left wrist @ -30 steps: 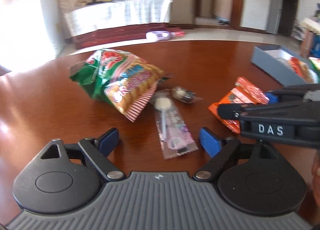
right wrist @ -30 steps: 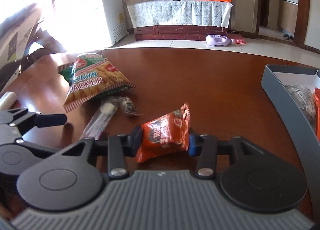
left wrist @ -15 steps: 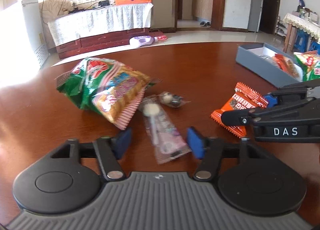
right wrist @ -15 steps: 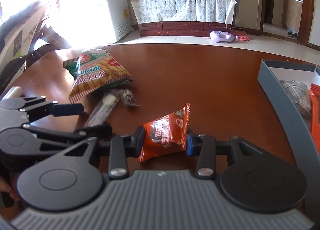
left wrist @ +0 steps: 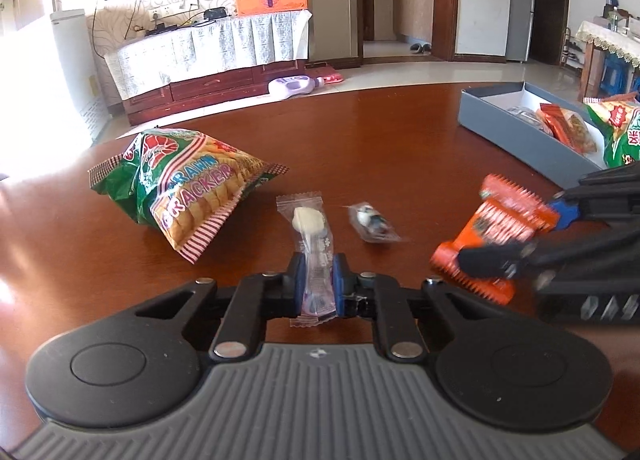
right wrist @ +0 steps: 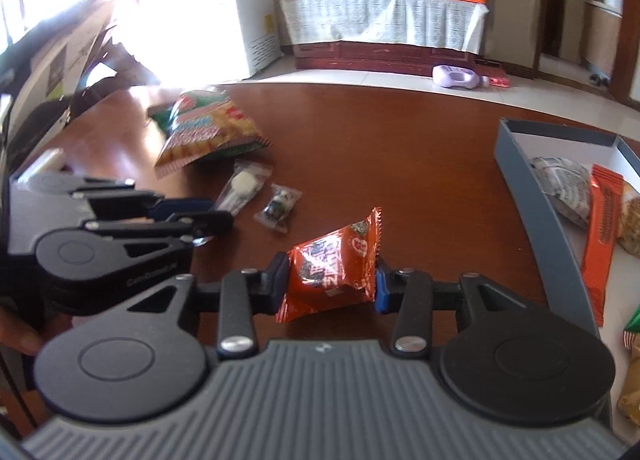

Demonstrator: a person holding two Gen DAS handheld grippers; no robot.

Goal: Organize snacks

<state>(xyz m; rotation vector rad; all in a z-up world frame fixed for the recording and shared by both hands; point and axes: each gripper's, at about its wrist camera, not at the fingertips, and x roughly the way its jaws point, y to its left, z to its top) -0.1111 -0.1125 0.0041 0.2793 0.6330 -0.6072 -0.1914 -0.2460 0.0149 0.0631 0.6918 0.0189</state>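
A lollipop (left wrist: 307, 220) in a clear wrapper lies on the brown table (left wrist: 380, 132). My left gripper (left wrist: 316, 280) is closing, and its blue pads press the wrapper's near end. From the right wrist view, the left gripper (right wrist: 212, 214) sits low at the left, over the lollipop (right wrist: 242, 184). My right gripper (right wrist: 332, 280) is shut on an orange snack packet (right wrist: 336, 260), held just above the table. In the left wrist view the same packet (left wrist: 500, 228) appears blurred at the right, in the right gripper (left wrist: 520, 238).
A green prawn cracker bag (left wrist: 184, 188) lies at the left and a small wrapped candy (left wrist: 372, 222) beside the lollipop. A grey box (left wrist: 516, 132) holding several snacks stands at the right. A hand (right wrist: 20, 336) shows at the left edge.
The left gripper's jaws have come together from wide apart onto the lollipop wrapper. The right gripper, still holding the orange packet, has moved toward the grey box.
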